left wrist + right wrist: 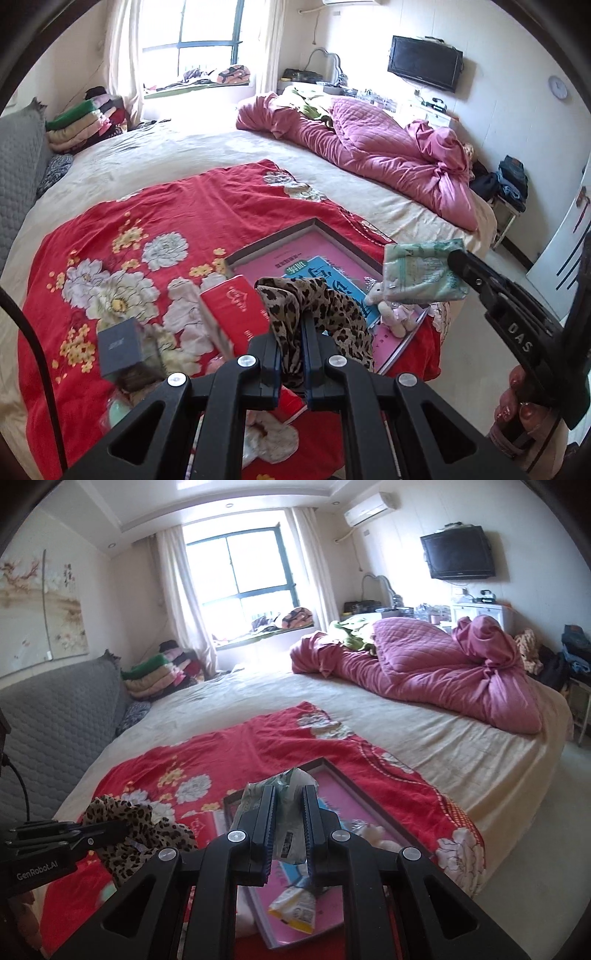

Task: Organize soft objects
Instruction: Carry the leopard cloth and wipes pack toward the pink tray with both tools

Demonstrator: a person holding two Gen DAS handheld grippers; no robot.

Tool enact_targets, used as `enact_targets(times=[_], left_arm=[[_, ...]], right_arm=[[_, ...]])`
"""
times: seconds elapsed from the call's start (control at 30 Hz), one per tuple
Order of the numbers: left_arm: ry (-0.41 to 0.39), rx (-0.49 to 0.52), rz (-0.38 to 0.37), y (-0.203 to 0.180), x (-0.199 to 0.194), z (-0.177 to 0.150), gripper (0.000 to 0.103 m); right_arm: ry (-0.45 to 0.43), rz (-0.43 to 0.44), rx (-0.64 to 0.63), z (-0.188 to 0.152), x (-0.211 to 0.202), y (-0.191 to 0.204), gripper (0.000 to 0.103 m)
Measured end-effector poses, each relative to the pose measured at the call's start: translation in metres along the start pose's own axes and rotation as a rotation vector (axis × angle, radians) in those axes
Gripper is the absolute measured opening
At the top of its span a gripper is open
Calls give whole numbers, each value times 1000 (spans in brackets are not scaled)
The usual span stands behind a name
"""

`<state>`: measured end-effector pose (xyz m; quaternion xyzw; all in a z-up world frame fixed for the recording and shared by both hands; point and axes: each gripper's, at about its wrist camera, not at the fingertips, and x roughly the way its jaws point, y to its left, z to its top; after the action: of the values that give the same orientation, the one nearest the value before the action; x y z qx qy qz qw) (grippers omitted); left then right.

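My left gripper is shut on a leopard-print cloth, which hangs above the red floral blanket. In the right wrist view the same cloth droops from the left gripper at the lower left. My right gripper is shut on a pale green soft pack, held over the dark-rimmed pink tray. The left wrist view shows that pack pinched by the right gripper at the right. A small white plush toy lies on the tray.
On the tray lies a blue book. A red box and a grey box sit on the blanket, and a yellow packet lies below my right gripper. A crumpled pink quilt covers the bed's far right, with folded clothes at the far left.
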<state>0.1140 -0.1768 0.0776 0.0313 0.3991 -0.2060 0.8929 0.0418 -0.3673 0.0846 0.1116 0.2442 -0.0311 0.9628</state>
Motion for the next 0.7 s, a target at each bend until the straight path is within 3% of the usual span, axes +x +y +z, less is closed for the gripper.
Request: enact_targets(times=[0.7], left_arm=[[113,85,48,-34,90,10,9]], right_arm=[[9,-86,84,-9,11,-55,14]])
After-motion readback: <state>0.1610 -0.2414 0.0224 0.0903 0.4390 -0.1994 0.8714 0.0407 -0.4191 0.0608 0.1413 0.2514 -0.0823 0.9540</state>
